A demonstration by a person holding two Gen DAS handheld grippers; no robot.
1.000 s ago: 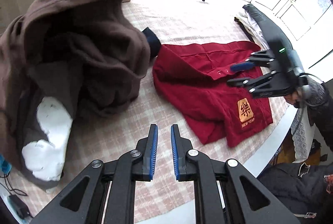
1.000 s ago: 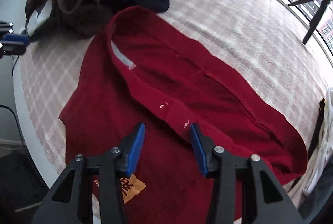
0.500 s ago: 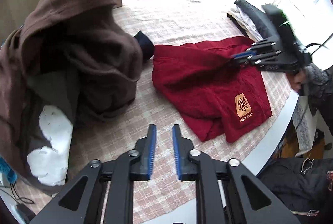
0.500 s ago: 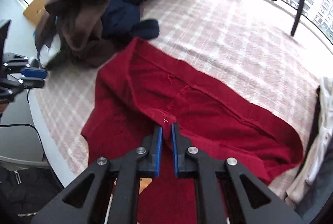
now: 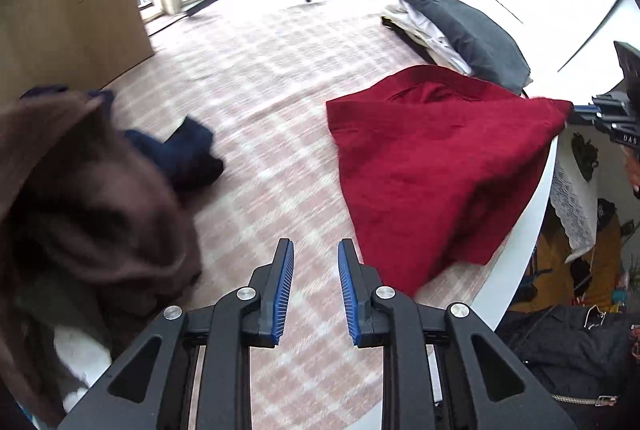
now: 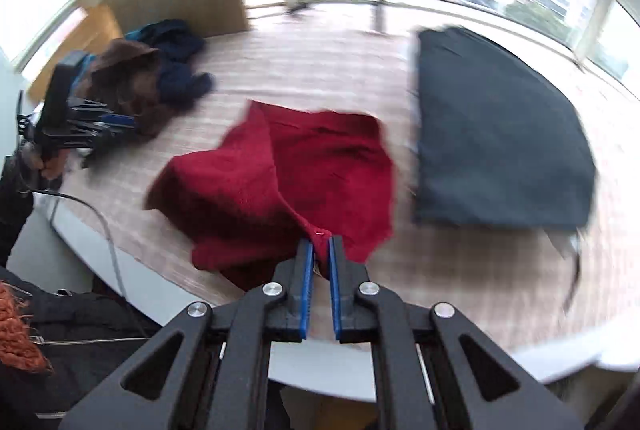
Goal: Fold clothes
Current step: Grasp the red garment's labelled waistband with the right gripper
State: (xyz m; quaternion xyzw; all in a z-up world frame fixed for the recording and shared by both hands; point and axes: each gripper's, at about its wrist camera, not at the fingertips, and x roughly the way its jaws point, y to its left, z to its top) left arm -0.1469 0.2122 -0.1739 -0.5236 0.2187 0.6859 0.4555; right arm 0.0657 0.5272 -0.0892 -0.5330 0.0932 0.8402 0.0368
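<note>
Right tool clamped on red garment edge, lifting it off desk; unfolded. Left tool open, empty. Folded stack beyond red garment; brown pile left.

- Red garment: matt knit cloth, slightly fuzzy.
- Desk: covered in matt checked cloth.
- Right claw: matt black plastic, ribbed blue pads, shiny metal screws.
- Brown garment: soft fleecy cloth.

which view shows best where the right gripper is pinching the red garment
The right wrist view: the red garment bunches to a peak clamped in the right gripper. The left wrist view only shows that pinch small at its right edge.
</note>
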